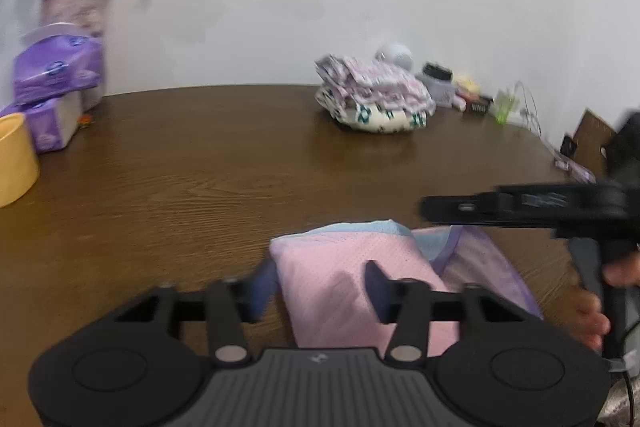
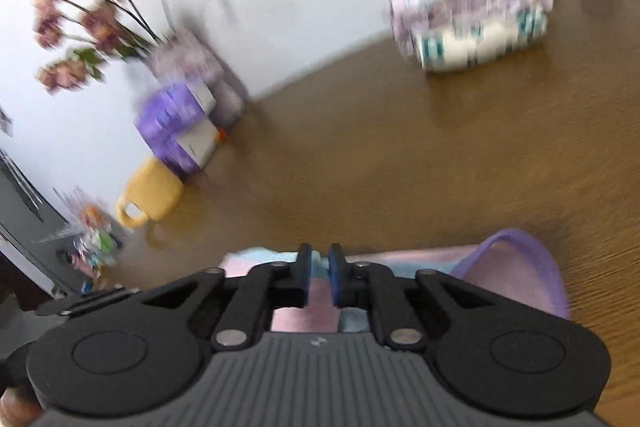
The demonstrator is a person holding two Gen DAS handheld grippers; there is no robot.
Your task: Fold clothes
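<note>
A pink mesh garment (image 1: 352, 279) with light blue and purple trim lies folded on the brown wooden table (image 1: 200, 179) near its front edge. My left gripper (image 1: 320, 283) is open, its blue-padded fingers straddling the garment's left part just above it. My right gripper (image 1: 432, 209) reaches in from the right above the garment. In the right wrist view the right gripper (image 2: 319, 273) has its pads almost together over the garment (image 2: 512, 267), with a thin gap and nothing clearly between them. A stack of folded patterned clothes (image 1: 376, 95) sits at the back of the table.
Purple tissue packs (image 1: 56, 87), a yellow cup (image 1: 16, 159) and a flower vase (image 1: 72, 3) stand at the back left. Small jars and clutter (image 1: 452, 87) line the wall at the back right. A white wall runs behind the table.
</note>
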